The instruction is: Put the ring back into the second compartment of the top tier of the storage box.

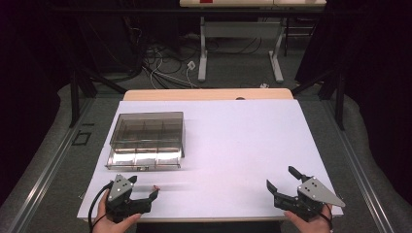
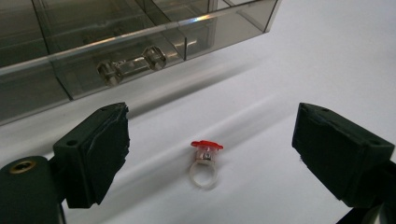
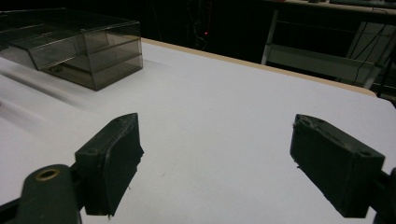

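Closest to the person, the left gripper (image 1: 144,190) sits at the near edge of the white table (image 1: 233,141), just in front of the smoky clear drawer box (image 1: 148,128). Its jaws are spread wide with nothing pinched. In the left gripper view you can see a little ring (image 2: 205,163) lying on the table right between the two black pads (image 2: 100,154), touching neither of them. It's a clear plastic band with a flat red top and what looks like a small shiny bit under it, resting on its side. From the high view it's only a tiny reddish speck (image 1: 156,187) just off the gripper's tip, on the near side of the box and a bit toward its right end.

The right gripper (image 1: 284,183) is also at the near edge, well off to the right of the box, held in the person's hand (image 1: 311,221). Its jaws are wide apart too, and there's only bare white tabletop between them.

Further back is the box itself, on the left half of the table. Its bottom drawer (image 1: 144,159) is pulled out toward the person, and the left gripper view shows a small clear handle (image 2: 132,65) on the drawer front plus dividers splitting it into compartments. I can't tell if anything's in them.

Beyond the box the white sheet runs to the wooden far edge (image 1: 209,93) of the table.
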The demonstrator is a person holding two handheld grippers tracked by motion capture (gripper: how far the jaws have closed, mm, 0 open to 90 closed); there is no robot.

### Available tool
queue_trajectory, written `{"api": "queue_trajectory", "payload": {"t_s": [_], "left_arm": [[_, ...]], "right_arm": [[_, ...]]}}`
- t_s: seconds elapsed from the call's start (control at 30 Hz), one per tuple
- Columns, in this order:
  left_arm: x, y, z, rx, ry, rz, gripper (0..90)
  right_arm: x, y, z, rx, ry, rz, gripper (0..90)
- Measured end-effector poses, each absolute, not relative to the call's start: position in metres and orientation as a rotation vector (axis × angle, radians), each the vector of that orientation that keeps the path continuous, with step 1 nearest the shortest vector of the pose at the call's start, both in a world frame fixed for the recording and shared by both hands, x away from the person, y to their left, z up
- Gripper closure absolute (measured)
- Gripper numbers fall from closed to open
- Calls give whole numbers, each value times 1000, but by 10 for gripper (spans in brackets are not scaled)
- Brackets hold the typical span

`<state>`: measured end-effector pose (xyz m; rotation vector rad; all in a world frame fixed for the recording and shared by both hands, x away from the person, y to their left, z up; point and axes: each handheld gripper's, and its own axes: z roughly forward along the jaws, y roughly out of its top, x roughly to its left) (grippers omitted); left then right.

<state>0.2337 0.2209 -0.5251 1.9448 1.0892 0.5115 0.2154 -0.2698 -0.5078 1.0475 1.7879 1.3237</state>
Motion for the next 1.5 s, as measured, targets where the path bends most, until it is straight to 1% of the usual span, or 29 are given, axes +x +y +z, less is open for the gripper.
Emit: {"api": "queue_trajectory", "payload": {"t_s": [0.13, 0.47, 0.73, 0.83, 1.0, 1.37, 1.43, 1.5], "left_arm": [[238, 216, -529, 1981, 1101, 513, 155], [251, 205, -541, 2065, 1116, 465, 166], [257, 198, -549, 2121, 1118, 466, 194], [258, 197, -550, 2128, 1120, 464, 209], [261, 198, -553, 2128, 1145, 450, 262], [266, 198, -556, 2137, 1126, 459, 314], [266, 198, -556, 2141, 1130, 450, 323], [267, 198, -557, 2132, 1139, 429, 351]], "right_arm": [[216, -271, -508, 1055, 1788, 1326, 160], [217, -272, -509, 1059, 1797, 1331, 165], [217, -272, -509, 1062, 1798, 1334, 176], [217, -272, -509, 1067, 1794, 1336, 176], [217, -272, -509, 1064, 1800, 1335, 177], [217, -272, -510, 1059, 1806, 1341, 183], [217, -272, -510, 1063, 1805, 1340, 183], [218, -272, -510, 1060, 1807, 1339, 183]]}}
